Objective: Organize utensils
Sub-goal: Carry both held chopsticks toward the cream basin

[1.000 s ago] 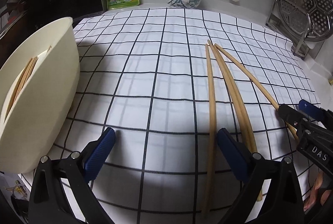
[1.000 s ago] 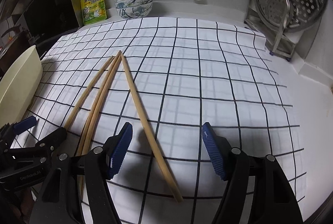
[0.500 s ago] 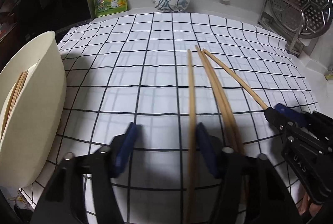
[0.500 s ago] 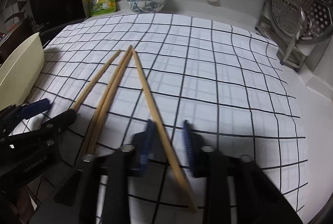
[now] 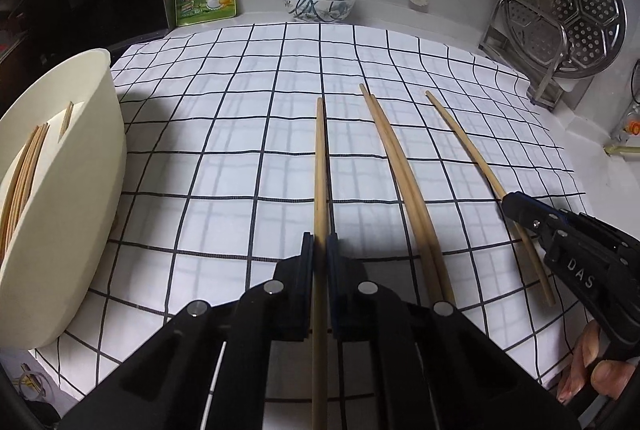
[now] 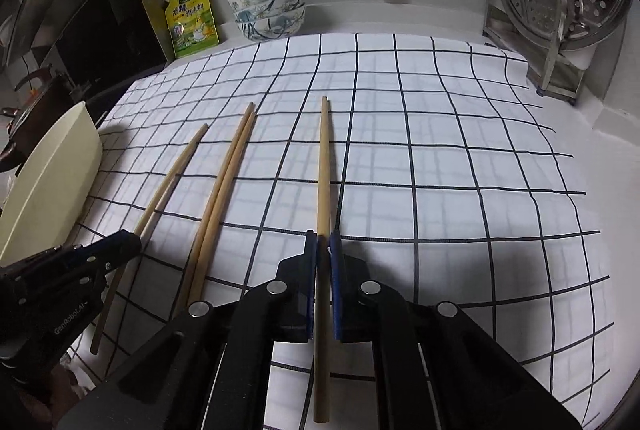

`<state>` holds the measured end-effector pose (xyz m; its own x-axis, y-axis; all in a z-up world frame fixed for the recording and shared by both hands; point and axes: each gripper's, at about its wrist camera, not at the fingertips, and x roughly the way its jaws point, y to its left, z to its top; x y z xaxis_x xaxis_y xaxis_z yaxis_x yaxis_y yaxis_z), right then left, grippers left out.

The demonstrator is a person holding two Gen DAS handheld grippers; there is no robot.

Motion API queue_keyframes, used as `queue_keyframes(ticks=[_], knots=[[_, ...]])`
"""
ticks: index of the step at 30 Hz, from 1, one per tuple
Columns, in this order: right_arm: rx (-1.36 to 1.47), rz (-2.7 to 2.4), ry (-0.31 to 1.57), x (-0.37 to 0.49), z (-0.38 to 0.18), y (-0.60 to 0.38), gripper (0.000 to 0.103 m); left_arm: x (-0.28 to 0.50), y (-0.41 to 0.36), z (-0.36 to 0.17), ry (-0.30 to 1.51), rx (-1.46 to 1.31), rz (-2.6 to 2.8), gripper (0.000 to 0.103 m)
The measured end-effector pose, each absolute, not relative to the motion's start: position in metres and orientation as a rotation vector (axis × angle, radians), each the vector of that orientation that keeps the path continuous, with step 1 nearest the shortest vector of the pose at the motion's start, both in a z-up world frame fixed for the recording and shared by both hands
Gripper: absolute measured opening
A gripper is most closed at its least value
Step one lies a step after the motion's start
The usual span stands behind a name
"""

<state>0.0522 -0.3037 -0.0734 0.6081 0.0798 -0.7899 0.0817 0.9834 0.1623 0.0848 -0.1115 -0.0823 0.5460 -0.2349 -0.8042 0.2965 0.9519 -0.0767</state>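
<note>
Left wrist view: the left gripper (image 5: 320, 246) is clamped tight on one chopstick (image 5: 320, 166), which points straight ahead over the checked cloth (image 5: 240, 134). A cream bin (image 5: 76, 190) with chopsticks inside stands at the cloth's left edge. Two loose chopsticks (image 5: 400, 174) lie together just to the right, with bare cloth between them and the held one.

Right wrist view: the right gripper (image 6: 323, 244) is closed on another chopstick (image 6: 324, 166). To its right the cloth runs bare to the edge, near a metal rack (image 6: 556, 42).
</note>
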Motion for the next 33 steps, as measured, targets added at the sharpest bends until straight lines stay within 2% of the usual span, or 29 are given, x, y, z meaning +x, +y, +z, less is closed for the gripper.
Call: queue_keyframes(ticks=[18, 33], knots=[[0.295, 0.045, 0.768, 0.029, -0.017, -0.261, 0.006, 0.065, -0.047, -0.011, 0.812, -0.005, -0.323, 0.007], [0.197, 0.194, 0.722, 0.052, 0.031, -0.151, 0.006, 0.058, 0.061, 0.028, 0.669, -0.117, -0.238, 0.007]])
